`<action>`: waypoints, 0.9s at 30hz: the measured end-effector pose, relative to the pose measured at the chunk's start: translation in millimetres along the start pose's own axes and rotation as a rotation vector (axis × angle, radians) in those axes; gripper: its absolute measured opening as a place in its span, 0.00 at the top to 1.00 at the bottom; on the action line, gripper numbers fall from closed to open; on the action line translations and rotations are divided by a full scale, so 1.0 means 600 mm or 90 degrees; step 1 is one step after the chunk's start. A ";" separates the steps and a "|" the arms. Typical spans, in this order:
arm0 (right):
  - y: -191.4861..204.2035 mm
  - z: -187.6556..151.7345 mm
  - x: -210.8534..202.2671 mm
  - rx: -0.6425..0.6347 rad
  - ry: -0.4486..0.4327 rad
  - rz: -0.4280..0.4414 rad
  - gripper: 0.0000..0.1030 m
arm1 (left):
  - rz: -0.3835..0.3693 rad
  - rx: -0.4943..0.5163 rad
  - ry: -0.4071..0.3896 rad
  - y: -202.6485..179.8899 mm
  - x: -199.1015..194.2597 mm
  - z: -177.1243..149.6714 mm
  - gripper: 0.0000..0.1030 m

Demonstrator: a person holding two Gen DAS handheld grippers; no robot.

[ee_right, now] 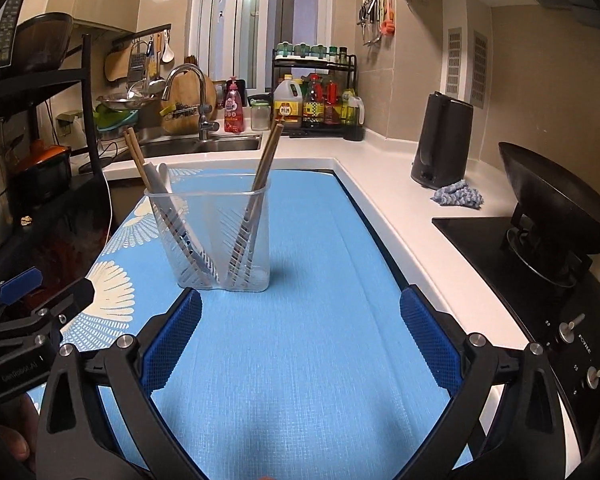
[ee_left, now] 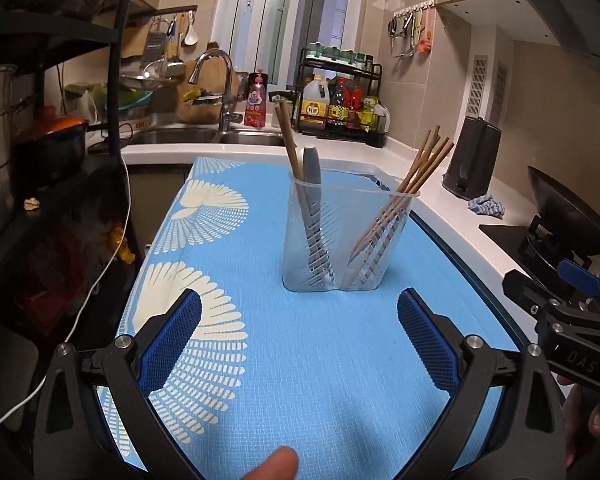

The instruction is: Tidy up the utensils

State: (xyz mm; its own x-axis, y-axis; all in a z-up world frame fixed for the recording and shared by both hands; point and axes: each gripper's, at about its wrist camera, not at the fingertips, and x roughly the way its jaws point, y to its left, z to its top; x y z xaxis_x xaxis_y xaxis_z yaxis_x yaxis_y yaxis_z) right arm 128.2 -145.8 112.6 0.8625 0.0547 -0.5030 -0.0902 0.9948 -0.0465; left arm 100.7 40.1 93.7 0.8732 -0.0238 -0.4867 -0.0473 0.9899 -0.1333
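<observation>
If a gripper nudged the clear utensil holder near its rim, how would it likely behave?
The utensil holder looks thin, slotted plastic, so probably light and apt to slide on the mat. Chopsticks leaning outward above the rim may make it tip.

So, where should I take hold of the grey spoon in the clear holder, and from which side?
Grip the grey spoon by its rounded top end, the only part above the rim of the clear holder. Come from above with the left gripper, which is open. It leans against two chopsticks in the same compartment, so probably close the fingers across its flat width.
</observation>
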 end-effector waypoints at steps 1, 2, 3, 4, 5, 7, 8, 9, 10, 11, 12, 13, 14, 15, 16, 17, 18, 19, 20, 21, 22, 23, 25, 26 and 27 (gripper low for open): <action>0.002 0.001 -0.001 -0.004 -0.003 0.001 0.05 | -0.001 -0.001 -0.003 -0.001 -0.001 0.001 0.07; 0.004 0.002 -0.003 -0.009 -0.007 -0.003 0.05 | -0.003 -0.003 -0.006 -0.002 -0.004 0.001 0.07; 0.005 0.003 -0.005 -0.011 -0.010 -0.006 0.05 | -0.002 -0.003 -0.010 -0.002 -0.007 0.002 0.07; 0.004 0.003 -0.005 -0.009 -0.011 -0.007 0.05 | 0.001 -0.001 -0.013 -0.004 -0.009 0.002 0.07; 0.004 0.003 -0.005 -0.006 -0.011 -0.004 0.05 | 0.002 0.000 -0.013 -0.006 -0.010 0.002 0.07; 0.001 0.003 -0.006 -0.004 -0.012 -0.005 0.05 | 0.001 -0.002 -0.013 -0.006 -0.011 0.002 0.07; 0.001 0.004 -0.007 -0.006 -0.013 -0.008 0.05 | 0.002 -0.001 -0.012 -0.007 -0.011 0.002 0.07; 0.001 0.004 -0.008 -0.006 -0.013 -0.009 0.05 | 0.003 -0.002 -0.012 -0.007 -0.011 0.001 0.07; 0.000 0.004 -0.009 -0.006 -0.014 -0.010 0.05 | 0.003 -0.004 -0.012 -0.007 -0.012 0.001 0.07; 0.000 0.005 -0.011 -0.006 -0.014 -0.010 0.05 | 0.003 -0.005 -0.011 -0.006 -0.012 0.001 0.07; 0.000 0.005 -0.013 -0.006 -0.016 -0.011 0.05 | 0.003 -0.007 -0.009 -0.006 -0.012 0.000 0.07; 0.002 0.006 -0.014 -0.009 -0.018 -0.012 0.05 | 0.004 -0.011 -0.008 -0.005 -0.012 0.001 0.07; 0.003 0.006 -0.015 -0.013 -0.020 -0.014 0.05 | 0.003 -0.014 -0.008 -0.003 -0.011 0.001 0.07; 0.005 0.006 -0.017 -0.015 -0.021 -0.015 0.05 | 0.003 -0.015 -0.008 -0.002 -0.011 0.001 0.07; 0.005 0.007 -0.016 -0.016 -0.020 -0.015 0.05 | 0.004 -0.013 -0.009 -0.003 -0.012 0.002 0.07; 0.005 0.007 -0.016 -0.015 -0.020 -0.015 0.05 | 0.004 -0.013 -0.010 -0.003 -0.012 0.002 0.07; 0.005 0.007 -0.016 -0.014 -0.019 -0.014 0.05 | 0.004 -0.012 -0.011 -0.003 -0.012 0.002 0.07; 0.005 0.006 -0.017 -0.014 -0.019 -0.014 0.05 | 0.004 -0.012 -0.012 -0.004 -0.013 0.002 0.07; 0.006 0.006 -0.017 -0.014 -0.019 -0.014 0.05 | 0.004 -0.011 -0.012 -0.004 -0.014 0.001 0.07; 0.006 0.006 -0.017 -0.015 -0.020 -0.015 0.05 | 0.004 -0.010 -0.012 -0.004 -0.013 0.001 0.07; 0.007 0.006 -0.017 -0.015 -0.019 -0.014 0.05 | 0.004 -0.010 -0.011 -0.004 -0.013 0.001 0.07; 0.009 0.006 -0.017 -0.015 -0.019 -0.014 0.05 | 0.004 -0.012 -0.012 -0.004 -0.013 0.001 0.07; 0.010 0.006 -0.018 -0.017 -0.018 -0.013 0.05 | 0.003 -0.014 -0.014 -0.003 -0.014 0.001 0.07; 0.011 0.006 -0.018 -0.019 -0.019 -0.012 0.05 | 0.003 -0.014 -0.014 -0.001 -0.014 0.002 0.07; 0.012 0.006 -0.019 -0.020 -0.020 -0.013 0.05 | 0.003 -0.015 -0.015 -0.001 -0.014 0.002 0.07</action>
State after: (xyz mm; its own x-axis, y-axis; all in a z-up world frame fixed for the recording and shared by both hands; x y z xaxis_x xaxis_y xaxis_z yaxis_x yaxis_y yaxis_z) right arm 119.9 -139.0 121.2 0.8792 0.0377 -0.4749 -0.0878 0.9926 -0.0839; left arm 93.7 39.7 98.9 0.8838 -0.0159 -0.4675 -0.0622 0.9865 -0.1512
